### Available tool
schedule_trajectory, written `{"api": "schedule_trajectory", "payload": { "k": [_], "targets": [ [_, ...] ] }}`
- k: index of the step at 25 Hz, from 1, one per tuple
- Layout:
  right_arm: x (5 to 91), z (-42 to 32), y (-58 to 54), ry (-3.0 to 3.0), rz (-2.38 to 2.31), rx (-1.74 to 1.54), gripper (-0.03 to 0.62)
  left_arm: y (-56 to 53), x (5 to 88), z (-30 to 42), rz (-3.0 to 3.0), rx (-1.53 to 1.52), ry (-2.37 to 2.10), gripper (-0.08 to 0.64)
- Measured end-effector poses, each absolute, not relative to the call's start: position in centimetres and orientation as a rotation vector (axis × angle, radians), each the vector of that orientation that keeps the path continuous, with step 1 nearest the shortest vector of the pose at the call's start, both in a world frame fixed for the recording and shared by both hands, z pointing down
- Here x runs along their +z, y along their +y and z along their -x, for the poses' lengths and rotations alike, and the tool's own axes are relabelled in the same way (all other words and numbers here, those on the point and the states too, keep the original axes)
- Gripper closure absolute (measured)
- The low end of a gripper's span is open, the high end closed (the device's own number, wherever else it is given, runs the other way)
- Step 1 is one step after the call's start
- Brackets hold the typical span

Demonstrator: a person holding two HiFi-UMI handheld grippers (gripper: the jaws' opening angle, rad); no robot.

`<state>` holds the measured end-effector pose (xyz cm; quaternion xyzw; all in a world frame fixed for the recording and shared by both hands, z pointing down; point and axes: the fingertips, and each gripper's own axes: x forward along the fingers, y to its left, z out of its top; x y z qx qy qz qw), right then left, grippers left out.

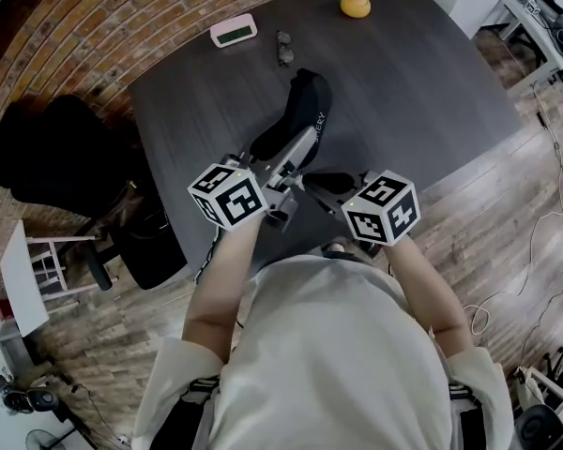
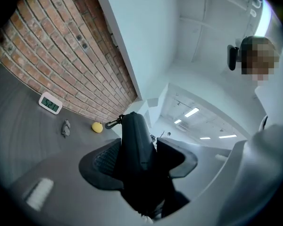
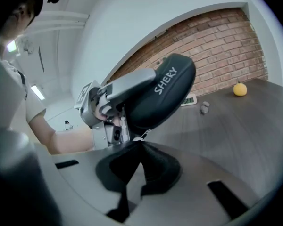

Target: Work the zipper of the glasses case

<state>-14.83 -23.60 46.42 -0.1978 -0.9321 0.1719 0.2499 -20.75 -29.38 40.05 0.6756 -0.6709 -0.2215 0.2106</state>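
Observation:
A black glasses case [image 1: 302, 109] marked SHERY is held up above the dark table [image 1: 422, 92]. My left gripper [image 1: 289, 148] is shut on it: in the left gripper view the case [image 2: 136, 140] fills the gap between both pads [image 2: 101, 161]. My right gripper [image 1: 314, 184] sits just to the right of the case's near end. In the right gripper view its jaws [image 3: 140, 144] are shut, and the small silver zipper pull [image 3: 138, 137] hanging from the case [image 3: 167, 91] is pinched at their tips.
At the table's far side lie a white digital clock [image 1: 233, 31], a small dark folded item [image 1: 284, 48] and a yellow round object [image 1: 355, 5]. A black chair [image 1: 47, 153] stands left of the table. Cables run over the wooden floor at the right.

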Motion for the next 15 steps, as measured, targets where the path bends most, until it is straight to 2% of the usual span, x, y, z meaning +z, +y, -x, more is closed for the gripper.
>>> {"api": "schedule_trajectory", "payload": {
  "k": [10,15],
  "targets": [
    [45.8,14.5,-21.2,-2.509,0.68,0.506,0.591,-29.7,41.5,20.5,-1.848,-0.649,-1.803,0.319],
    [47.7,14.1,-22.5,-2.544,0.528,0.444,0.589,-30.0,43.4,20.7,-1.809,-0.568,-1.846,0.318]
  ]
}}
